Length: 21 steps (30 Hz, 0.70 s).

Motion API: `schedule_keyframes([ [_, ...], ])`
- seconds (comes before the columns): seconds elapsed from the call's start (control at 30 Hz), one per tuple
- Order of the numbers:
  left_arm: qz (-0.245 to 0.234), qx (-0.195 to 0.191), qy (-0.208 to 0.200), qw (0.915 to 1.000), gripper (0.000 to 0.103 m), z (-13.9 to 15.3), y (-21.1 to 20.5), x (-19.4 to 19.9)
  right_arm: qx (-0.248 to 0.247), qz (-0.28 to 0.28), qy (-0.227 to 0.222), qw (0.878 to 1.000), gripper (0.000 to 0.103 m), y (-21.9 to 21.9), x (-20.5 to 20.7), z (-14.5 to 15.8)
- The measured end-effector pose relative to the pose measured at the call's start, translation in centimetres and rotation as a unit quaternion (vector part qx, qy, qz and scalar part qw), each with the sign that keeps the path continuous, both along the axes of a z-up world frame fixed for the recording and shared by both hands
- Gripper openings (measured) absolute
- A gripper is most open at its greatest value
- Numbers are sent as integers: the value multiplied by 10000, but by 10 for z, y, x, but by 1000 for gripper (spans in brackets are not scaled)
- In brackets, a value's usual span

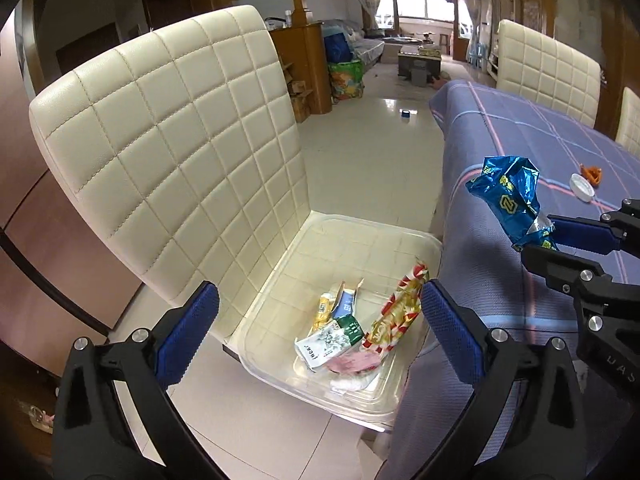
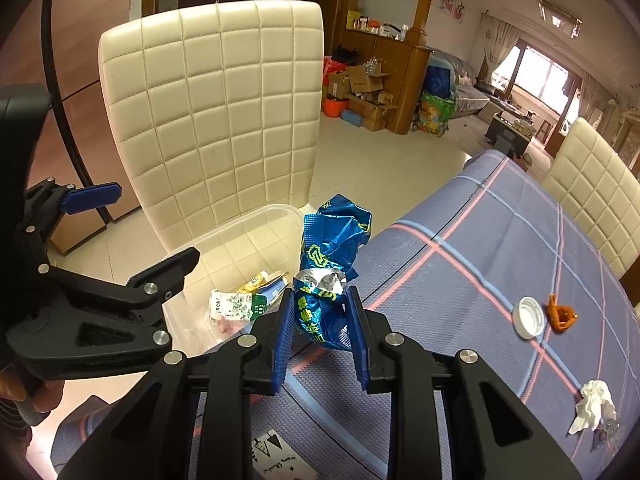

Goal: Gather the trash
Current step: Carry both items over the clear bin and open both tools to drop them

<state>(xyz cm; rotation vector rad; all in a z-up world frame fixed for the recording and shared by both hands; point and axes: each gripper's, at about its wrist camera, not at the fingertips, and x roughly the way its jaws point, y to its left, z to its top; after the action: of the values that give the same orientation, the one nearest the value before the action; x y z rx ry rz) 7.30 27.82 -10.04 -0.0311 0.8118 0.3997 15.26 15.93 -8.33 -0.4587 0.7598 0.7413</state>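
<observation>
A clear plastic bin (image 1: 344, 222) sits on the seat of a cream quilted chair (image 1: 172, 140). It holds a red-and-gold wrapper (image 1: 400, 312), a white-and-green packet (image 1: 332, 340) and other scraps. My left gripper (image 1: 320, 316) hangs over the bin, open wide, with nothing between its pads. My right gripper (image 2: 320, 300) is shut on a crumpled blue foil wrapper (image 2: 332, 236), held at the table's edge beside the bin (image 2: 240, 220). On the table lie a white bottle cap (image 2: 530, 317), an orange peel (image 2: 562, 314) and a crumpled tissue (image 2: 594, 404).
The table (image 2: 480, 240) wears a blue plaid cloth, and its corner presses close to the chair. More cream chairs (image 2: 596, 184) stand on its far side. Pale tiled floor (image 1: 368, 152) runs back to boxes, bags and a sofa.
</observation>
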Motion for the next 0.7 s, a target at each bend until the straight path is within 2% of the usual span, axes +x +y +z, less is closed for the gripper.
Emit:
schedule_keyframes([
  [0.43, 320, -189, -1, 9993, 100, -7, 18, -16, -3, 242, -1, 9997, 28, 13, -4, -6],
  [0.5, 327, -190, -2, 9993, 99, -6, 18, -17, 43, 238, -6, 9997, 31, 12, -4, -4],
  [0.53, 321, -198, -5, 9993, 100, -7, 17, -18, 44, 198, -35, 9998, 39, 10, -4, -3],
  [0.57, 305, -212, -8, 9993, 99, -6, 16, -18, 38, 172, -35, 9998, 55, 9, -3, -3],
  [0.6, 289, -218, -10, 9993, 99, -5, 15, -17, 70, 120, -34, 9999, 60, 6, -3, -1],
  [0.7, 211, -195, -17, 9996, 100, -2, 9, -16, 162, -3, -115, 9998, 60, -4, -3, 4],
])
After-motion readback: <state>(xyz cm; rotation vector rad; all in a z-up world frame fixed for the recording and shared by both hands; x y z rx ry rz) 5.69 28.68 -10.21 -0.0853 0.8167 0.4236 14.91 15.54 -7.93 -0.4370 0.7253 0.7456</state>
